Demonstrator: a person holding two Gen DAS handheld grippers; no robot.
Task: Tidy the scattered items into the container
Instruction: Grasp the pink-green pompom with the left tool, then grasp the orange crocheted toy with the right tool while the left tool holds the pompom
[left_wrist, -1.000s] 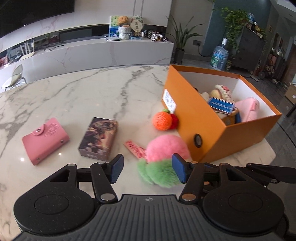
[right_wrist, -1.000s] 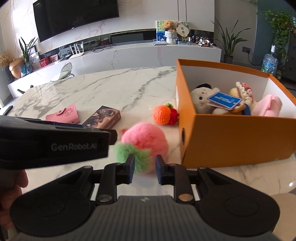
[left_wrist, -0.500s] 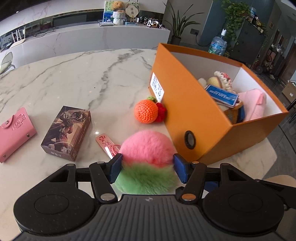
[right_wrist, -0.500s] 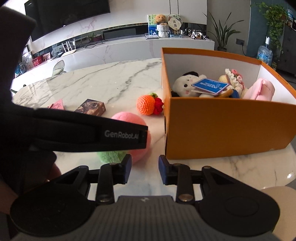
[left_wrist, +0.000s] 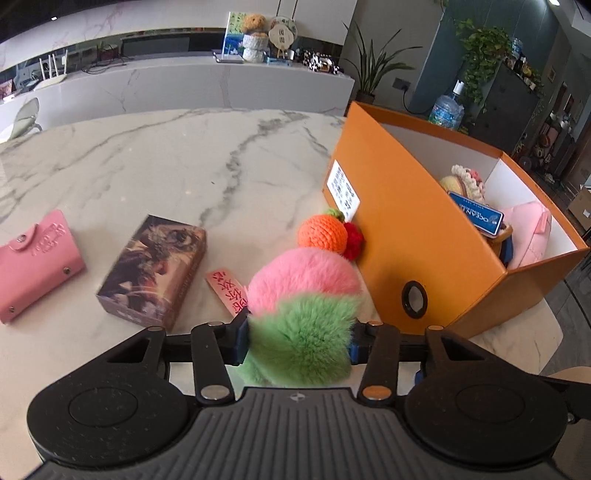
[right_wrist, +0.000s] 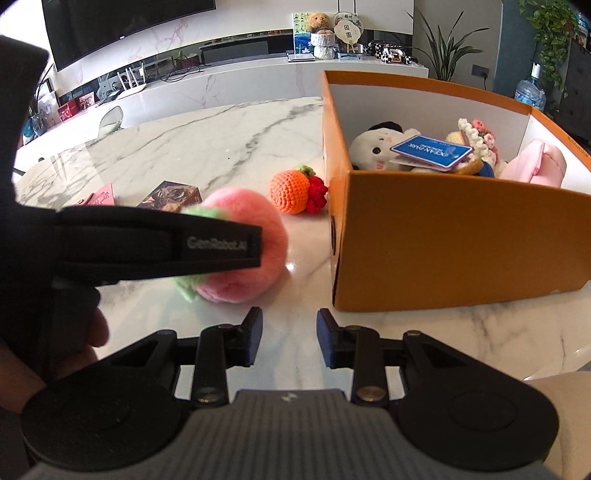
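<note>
From the left wrist view, the left tongs (left_wrist: 298, 338) are clamped on the green half of a pink-and-green pompom (left_wrist: 303, 295), one blue pad pressed into the fur on each side. The pompom sits just beside the near wall of the orange box (left_wrist: 417, 236) on the marble table (left_wrist: 177, 162). A crocheted orange with a red berry (left_wrist: 325, 234) lies touching that same wall, just beyond the pompom. A pink paper tag (left_wrist: 229, 291) hangs at the pompom's far side from the box; farther out lie a printed card box (left_wrist: 153, 267) and then a pink card wallet (left_wrist: 35, 260). Inside the orange box are a pink pouch (left_wrist: 528, 232) and a blue card (left_wrist: 476, 218).

From the right wrist view, the right tongs (right_wrist: 289, 341) stand open and hold nothing, over bare table just before the box's near corner (right_wrist: 443, 243). The left tongs' black arm (right_wrist: 159, 240) crosses the pompom (right_wrist: 243, 236). A white plush toy (right_wrist: 373, 147) sits in the box.
</note>
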